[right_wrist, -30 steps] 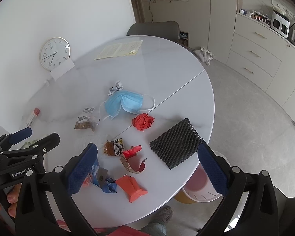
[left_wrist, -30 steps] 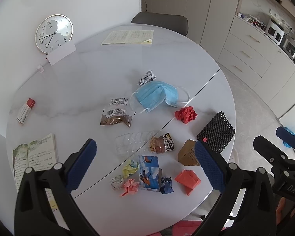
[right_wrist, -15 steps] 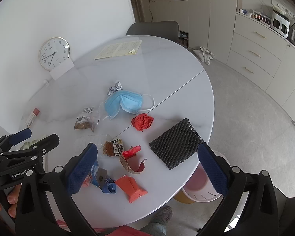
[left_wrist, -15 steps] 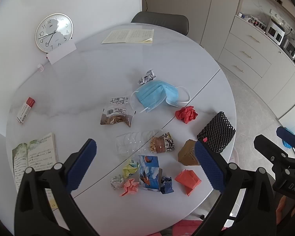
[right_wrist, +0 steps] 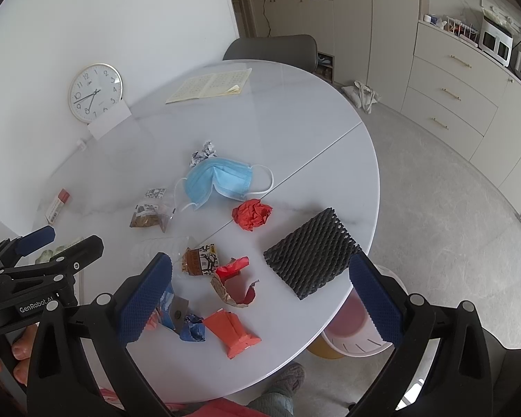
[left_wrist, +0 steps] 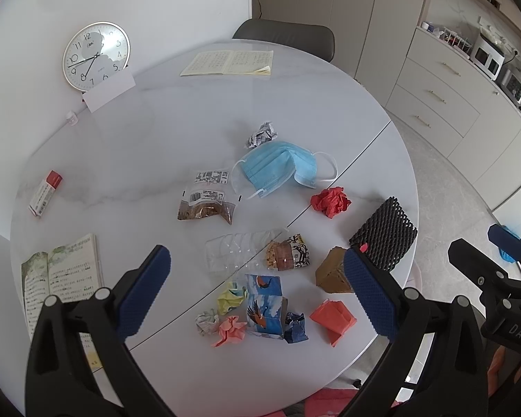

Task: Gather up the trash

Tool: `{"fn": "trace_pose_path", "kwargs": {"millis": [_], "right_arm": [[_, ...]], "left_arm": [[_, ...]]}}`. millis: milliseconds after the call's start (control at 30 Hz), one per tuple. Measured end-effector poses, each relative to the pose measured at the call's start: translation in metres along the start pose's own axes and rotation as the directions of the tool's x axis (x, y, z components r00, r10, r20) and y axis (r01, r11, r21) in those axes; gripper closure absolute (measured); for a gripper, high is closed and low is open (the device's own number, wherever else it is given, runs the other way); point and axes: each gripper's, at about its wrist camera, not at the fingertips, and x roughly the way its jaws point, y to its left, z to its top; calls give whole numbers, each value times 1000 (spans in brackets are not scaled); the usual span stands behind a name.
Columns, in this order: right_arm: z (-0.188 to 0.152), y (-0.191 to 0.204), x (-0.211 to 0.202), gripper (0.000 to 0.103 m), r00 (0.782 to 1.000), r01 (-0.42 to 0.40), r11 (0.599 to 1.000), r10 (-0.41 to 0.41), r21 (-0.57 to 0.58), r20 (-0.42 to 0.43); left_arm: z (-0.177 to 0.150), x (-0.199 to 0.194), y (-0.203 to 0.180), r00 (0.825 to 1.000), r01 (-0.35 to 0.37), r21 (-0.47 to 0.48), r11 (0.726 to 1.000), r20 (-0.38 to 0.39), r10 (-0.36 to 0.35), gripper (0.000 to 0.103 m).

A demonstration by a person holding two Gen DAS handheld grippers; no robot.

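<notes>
Nothing collected yet
Both the left hand-held gripper (left_wrist: pixel 257 293) and right hand-held gripper (right_wrist: pixel 260 290) hang wide open, barely shifted since a second ago (trash (left_wrist: pixel 331 201) stays scattered toward the table's (left_wrist: pixel 177 132) near edge).

You're in a home dining area, round white table (right_wrist: pixel 330 146), grey chair (left_wrist: pixel 288 33) at its far edge, cabinets (right_wrist: pixel 448 93), countertop oven (right_wrist: pixel 496 40), wall clock (left_wrist: pixel 95 55).

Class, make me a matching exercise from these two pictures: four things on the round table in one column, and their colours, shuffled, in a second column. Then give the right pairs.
Things:
1. face mask
2. crumpled paper ball
3. foam net sleeve
4. open notebook

Colours:
A. black
B. pale yellow
C. light blue
D. red

Pairs: 1-C, 2-D, 3-A, 4-B
</notes>
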Motion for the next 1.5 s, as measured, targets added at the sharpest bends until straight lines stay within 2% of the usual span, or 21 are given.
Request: {"fn": "trace_pose_path", "kwargs": {"millis": [967,1233,1500], "right_arm": [[0,3,5,2,1000,-3,1000,3,-9,-7],[-27,8,37,2,997,-23,998,19,-53,-77],[-58,18,83,2,987,-70,997,67,-12,-146]], "left_arm": [[1,4,5,1000,5,-3,1000,-2,-5,8],[-8,20,36,999,40,17,999,-23,-39,8],[-23,42,73,998,28,71,997,-57,-24,8]]}}
